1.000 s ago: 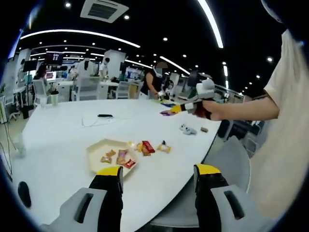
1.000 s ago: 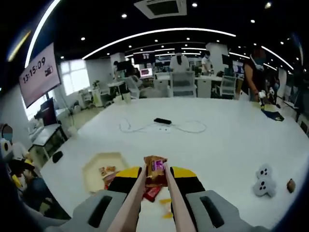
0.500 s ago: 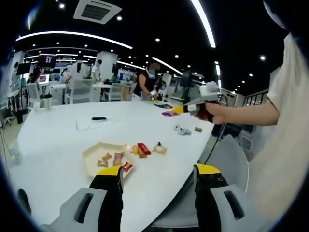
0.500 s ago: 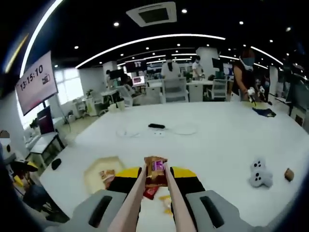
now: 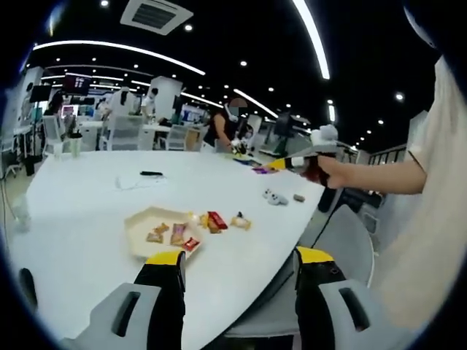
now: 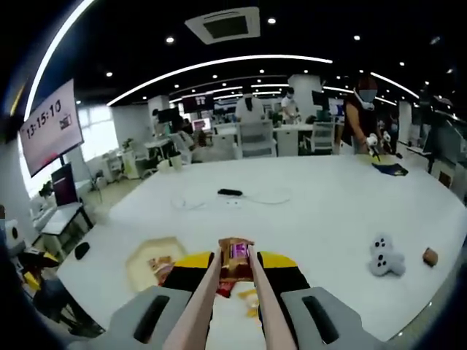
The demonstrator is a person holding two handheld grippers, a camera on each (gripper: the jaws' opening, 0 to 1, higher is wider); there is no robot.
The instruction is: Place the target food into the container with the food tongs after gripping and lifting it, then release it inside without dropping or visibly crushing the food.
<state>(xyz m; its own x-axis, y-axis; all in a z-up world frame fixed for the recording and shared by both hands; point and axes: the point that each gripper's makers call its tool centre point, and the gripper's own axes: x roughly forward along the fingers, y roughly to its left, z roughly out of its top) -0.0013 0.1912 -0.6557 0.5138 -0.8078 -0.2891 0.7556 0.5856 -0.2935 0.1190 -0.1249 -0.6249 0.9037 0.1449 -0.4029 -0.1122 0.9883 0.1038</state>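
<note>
Since a second ago my right hand-held gripper (image 6: 235,271) has kept its tongs (image 6: 201,306) pinched on the snack (image 6: 235,259), and the bench (image 6: 321,211) now sits a little farther below it. The tongs' two pale arms run up between my jaws, which are pressed in against them, and the orange-and-pink packet stands upright at their tips, held in the air above the near part of the bench. Just below and to the left of it lies the tray (image 6: 146,257), a pale yellow many-sided dish with a few wrapped snacks inside. A red packet (image 6: 222,289) and a yellow one (image 6: 249,297) lie on the bench beside the tray, partly hidden by my jaws.

My left hand-held gripper (image 5: 239,264) hangs with its jaws spread wide and holding nothing, above the bench's near edge. Beyond it I see the tray (image 5: 139,227) again, with loose packets to its right. Farther right, my arm holds the right hand-held gripper (image 5: 310,154) high above the bench.

A white toy (image 6: 384,255) and a black cable (image 6: 233,195) lie farther out.
</note>
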